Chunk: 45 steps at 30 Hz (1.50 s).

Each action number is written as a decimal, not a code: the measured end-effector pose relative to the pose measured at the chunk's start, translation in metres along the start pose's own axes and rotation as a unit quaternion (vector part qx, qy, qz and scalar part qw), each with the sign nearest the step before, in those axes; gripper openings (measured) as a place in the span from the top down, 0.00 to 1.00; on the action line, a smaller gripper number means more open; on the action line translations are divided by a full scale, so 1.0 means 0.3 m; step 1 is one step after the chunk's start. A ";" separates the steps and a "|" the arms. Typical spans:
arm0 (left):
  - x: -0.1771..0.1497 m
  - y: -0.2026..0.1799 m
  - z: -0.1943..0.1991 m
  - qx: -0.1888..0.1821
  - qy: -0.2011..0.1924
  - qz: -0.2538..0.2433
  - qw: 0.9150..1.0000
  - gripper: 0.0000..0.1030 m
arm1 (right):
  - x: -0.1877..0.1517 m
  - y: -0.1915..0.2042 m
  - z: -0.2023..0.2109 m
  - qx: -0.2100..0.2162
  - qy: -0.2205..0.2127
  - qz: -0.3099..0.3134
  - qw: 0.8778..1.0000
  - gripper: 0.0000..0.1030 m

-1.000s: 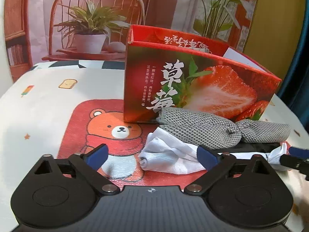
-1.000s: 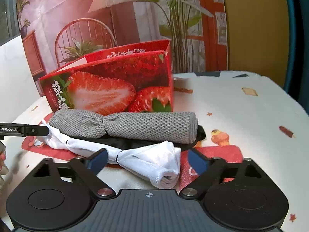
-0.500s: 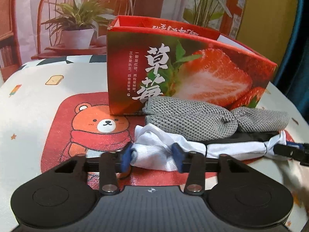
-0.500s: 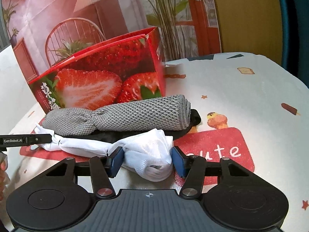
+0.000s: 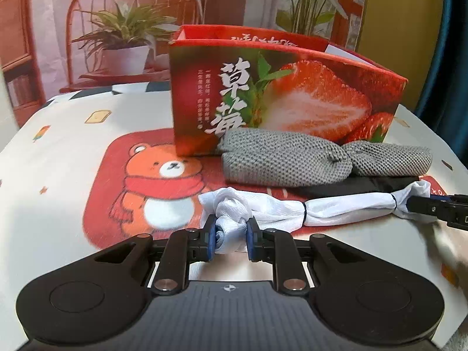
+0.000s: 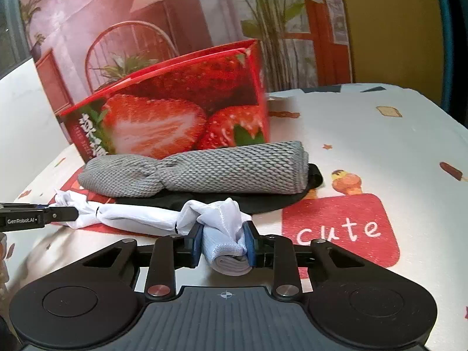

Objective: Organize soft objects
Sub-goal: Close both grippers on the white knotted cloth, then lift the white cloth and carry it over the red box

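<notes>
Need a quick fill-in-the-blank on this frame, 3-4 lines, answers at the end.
1. The left gripper and the right gripper each clamp one end of the rolled ____ cloth.
2. The grey knit roll lies directly in front of the ____ box.
3. Between the grey roll and the pale one lies a flat ____ fabric piece.
4. The tablecloth shows a cartoon ____ in a red scarf.

Missing words: white; strawberry; black; bear

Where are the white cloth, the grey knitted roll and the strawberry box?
white cloth (image 5: 345,209): left wrist view, on its stretched middle part.
grey knitted roll (image 6: 234,169): right wrist view, on its thicker right half.
strawberry box (image 5: 316,102): left wrist view, on the printed front wall.
</notes>
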State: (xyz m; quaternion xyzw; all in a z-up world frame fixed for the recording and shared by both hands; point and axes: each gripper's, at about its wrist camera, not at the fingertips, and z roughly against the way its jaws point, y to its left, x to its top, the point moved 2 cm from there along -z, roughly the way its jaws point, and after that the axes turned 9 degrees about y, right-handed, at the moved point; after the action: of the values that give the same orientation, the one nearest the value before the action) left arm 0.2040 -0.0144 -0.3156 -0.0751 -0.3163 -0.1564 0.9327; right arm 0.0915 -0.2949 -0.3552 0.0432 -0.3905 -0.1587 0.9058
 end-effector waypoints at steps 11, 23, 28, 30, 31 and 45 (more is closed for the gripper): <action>-0.094 0.029 0.073 0.012 0.002 0.043 0.999 0.79 | -0.018 0.077 0.002 0.008 0.001 0.074 0.997 0.77; -0.104 0.034 0.062 0.007 -0.002 0.047 0.999 0.79 | -0.023 0.090 -0.005 -0.002 0.003 0.093 0.996 0.78; -0.105 0.037 0.062 0.005 -0.003 0.048 0.999 0.79 | -0.025 0.089 -0.004 -0.001 0.003 0.092 0.996 0.78; -0.103 0.039 0.063 0.003 -0.003 0.051 0.999 0.79 | -0.025 0.089 -0.004 -0.001 0.003 0.093 0.996 0.78; -0.102 0.041 0.064 0.002 -0.003 0.053 0.999 0.79 | -0.025 0.089 -0.004 -0.001 0.004 0.093 0.996 0.78; 0.014 0.039 0.237 -0.003 -0.086 0.044 0.995 0.81 | 0.027 0.116 0.106 0.026 -0.051 0.102 0.993 0.81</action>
State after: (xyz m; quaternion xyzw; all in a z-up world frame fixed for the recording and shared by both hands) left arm 0.1709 0.0126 -0.2572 -0.1049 -0.3915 -0.1087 0.9077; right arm 0.0827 -0.2632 -0.3206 0.0184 -0.4421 -0.0576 0.8949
